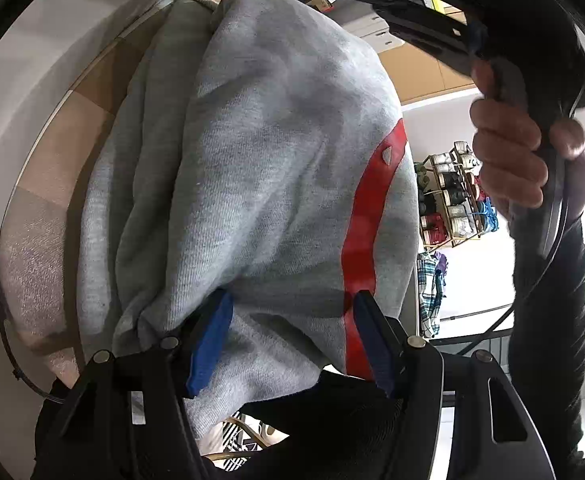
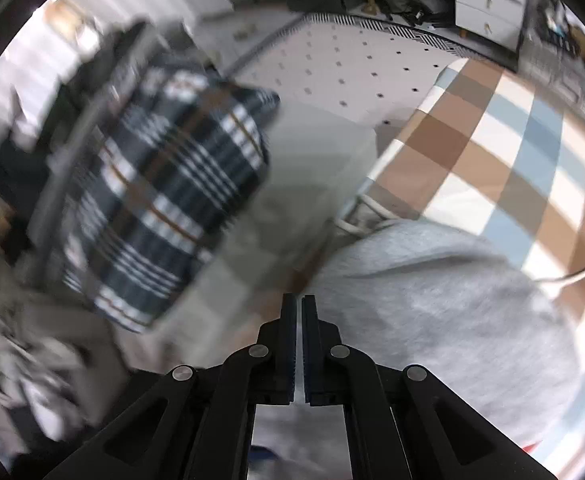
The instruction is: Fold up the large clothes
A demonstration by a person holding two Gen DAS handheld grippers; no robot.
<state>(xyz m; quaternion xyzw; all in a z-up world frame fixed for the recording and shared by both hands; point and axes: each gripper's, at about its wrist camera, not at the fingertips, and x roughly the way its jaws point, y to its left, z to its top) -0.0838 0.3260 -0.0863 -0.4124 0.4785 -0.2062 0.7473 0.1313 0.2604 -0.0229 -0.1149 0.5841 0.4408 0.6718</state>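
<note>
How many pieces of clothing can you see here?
3: a grey sweatshirt on the checked table, a dark plaid garment beside it, a plaid shirt hanging farther back. Others may be hidden.

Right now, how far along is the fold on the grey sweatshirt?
Partly done: the grey sweatshirt lies bunched on the checked cloth, not yet a flat packet. In hand: the left gripper has a thick bunch between its pads. The right gripper is shut, empty. Left: lay over and flatten.

One grey sweatshirt [image 1: 252,152] with one red stripe [image 1: 368,216], one dark plaid garment [image 2: 164,200], one checked tablecloth [image 2: 512,140], two grippers, left [image 1: 292,340] and right [image 2: 298,312], one shoe rack [image 1: 452,200].
</note>
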